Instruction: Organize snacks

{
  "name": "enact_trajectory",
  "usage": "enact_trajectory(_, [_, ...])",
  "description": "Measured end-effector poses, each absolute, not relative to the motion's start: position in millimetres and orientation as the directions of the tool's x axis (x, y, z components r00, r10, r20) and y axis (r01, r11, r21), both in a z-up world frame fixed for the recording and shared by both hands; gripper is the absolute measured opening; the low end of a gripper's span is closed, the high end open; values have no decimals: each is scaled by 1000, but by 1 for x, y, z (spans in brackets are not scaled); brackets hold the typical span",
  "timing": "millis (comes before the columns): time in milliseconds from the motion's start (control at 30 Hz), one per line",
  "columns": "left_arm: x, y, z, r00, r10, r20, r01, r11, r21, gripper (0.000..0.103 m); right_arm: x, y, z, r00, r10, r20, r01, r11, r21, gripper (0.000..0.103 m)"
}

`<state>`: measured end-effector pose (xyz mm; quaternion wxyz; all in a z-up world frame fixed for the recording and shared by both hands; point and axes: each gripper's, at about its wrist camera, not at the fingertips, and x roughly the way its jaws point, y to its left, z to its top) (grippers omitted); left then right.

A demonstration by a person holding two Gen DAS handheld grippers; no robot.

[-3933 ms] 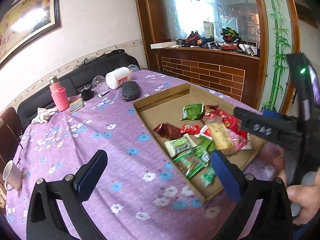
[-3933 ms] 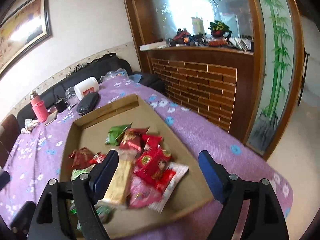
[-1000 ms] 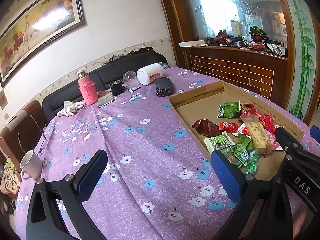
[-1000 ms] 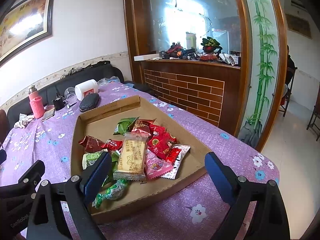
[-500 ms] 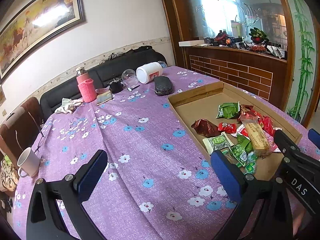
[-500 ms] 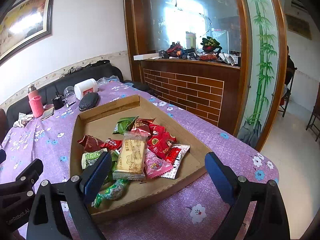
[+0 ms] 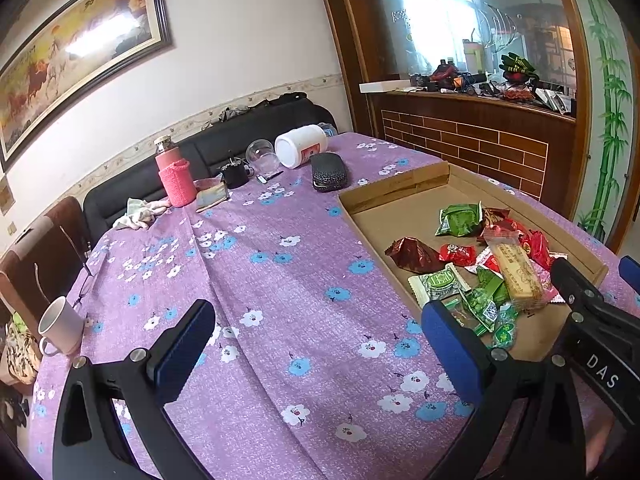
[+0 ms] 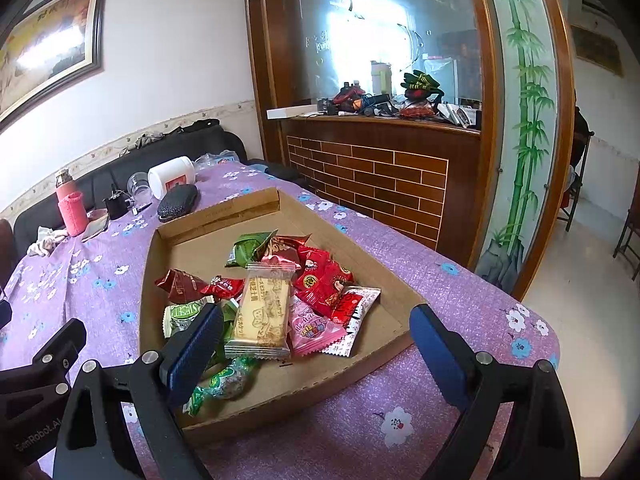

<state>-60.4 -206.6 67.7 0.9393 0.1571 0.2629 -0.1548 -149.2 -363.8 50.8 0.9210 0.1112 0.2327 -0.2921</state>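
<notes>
The left gripper (image 7: pixel 318 344) is held with its jaws spread wide; nothing is gripped between them and only the purple flowered tablecloth (image 7: pixel 280 292) is seen beneath. The right gripper (image 8: pixel 316 344) is likewise spread fully apart, nothing is clamped, and no contact with any packet is seen. One shallow cardboard tray (image 8: pixel 192 240) is located directly ahead of the right gripper and to the right of the left gripper; the snacks are gathered inside it. One long biscuit packet (image 8: pixel 262 308) is laid on top of the pile, just ahead of the right gripper's left finger. One pink packet (image 8: pixel 312 328) is found beside it toward the right finger, one dark red foil packet (image 8: pixel 178 282) ahead to the left, and one green packet (image 8: pixel 248 248) at the far end of the pile. Several red and several further green packets are present; an exact count cannot be told because they overlap. Far ahead of the left gripper, one pink bottle (image 7: pixel 173 176), one white jar (image 7: pixel 301 146) lying on its side and one black case (image 7: pixel 329 171) are set; one white mug (image 7: pixel 60 326) is placed to its left. Compared with the frame half a second earlier, both grippers are unchanged in opening, the packets are unmoved, and only slight shifts of viewpoint are noted.
</notes>
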Motion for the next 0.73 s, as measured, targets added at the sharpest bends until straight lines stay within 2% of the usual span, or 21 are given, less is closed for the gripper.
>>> enact_trajectory(400, [-63,-208,70,815,-213,-538,378,900,215,103,-148,-364,51,721,-486,-494,590,805,69,96])
enact_trajectory(733, [-60,-205,68,794,-217,-568,384,903,193,103,-147,-363,49,718,-485,-499,590,804,68,96])
